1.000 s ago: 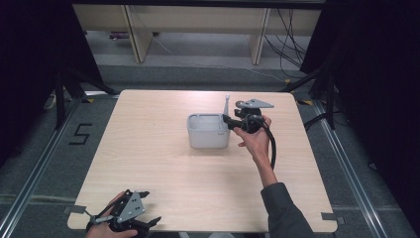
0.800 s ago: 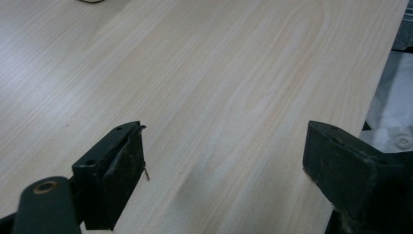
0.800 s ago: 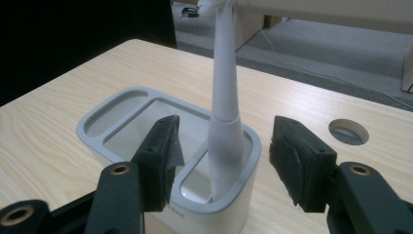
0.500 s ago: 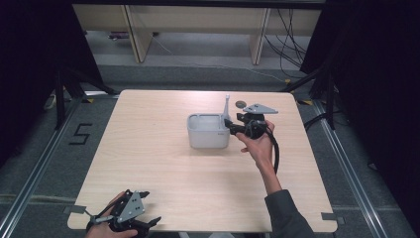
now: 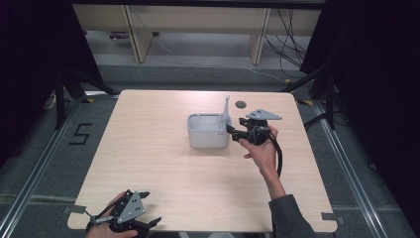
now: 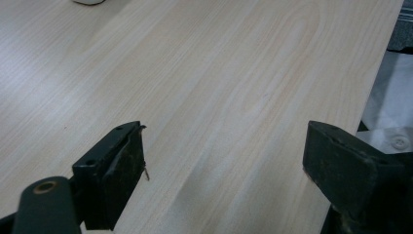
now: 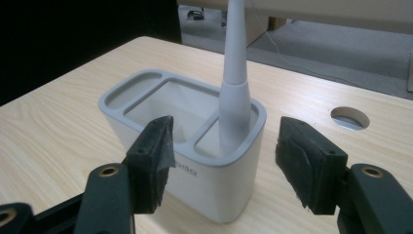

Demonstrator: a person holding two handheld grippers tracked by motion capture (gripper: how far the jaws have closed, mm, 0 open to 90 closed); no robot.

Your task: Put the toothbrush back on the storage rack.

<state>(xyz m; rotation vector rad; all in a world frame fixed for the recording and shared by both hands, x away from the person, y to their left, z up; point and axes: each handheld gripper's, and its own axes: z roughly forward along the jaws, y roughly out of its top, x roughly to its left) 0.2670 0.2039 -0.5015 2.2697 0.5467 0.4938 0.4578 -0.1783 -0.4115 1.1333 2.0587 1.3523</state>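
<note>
A white caddy [image 5: 208, 133] with a grey rim stands at the middle of the table [image 5: 148, 148]. It has three compartments [image 7: 165, 105]. A grey tapered handle [image 7: 234, 73] stands upright in the compartment at the caddy's right end [image 5: 226, 110]. My right gripper [image 5: 234, 129] is held just right of the caddy, pointing at it. In the right gripper view it [image 7: 228, 135] is open, its jaws level with the rim on either side of the handle's base, touching nothing. My left gripper [image 5: 148, 208] rests open at the table's near left edge, over bare wood [image 6: 224, 141].
A round cable hole [image 5: 240, 104] lies behind the right gripper, also seen in the right gripper view [image 7: 349, 117]. Wooden shelving [image 5: 198, 25] stands beyond the far edge. A corner of the caddy [image 6: 90, 1] shows far off in the left gripper view.
My right gripper has drawn back a little from the caddy, toward the person and slightly right. The handle stays upright in the caddy. The left gripper has not moved.
</note>
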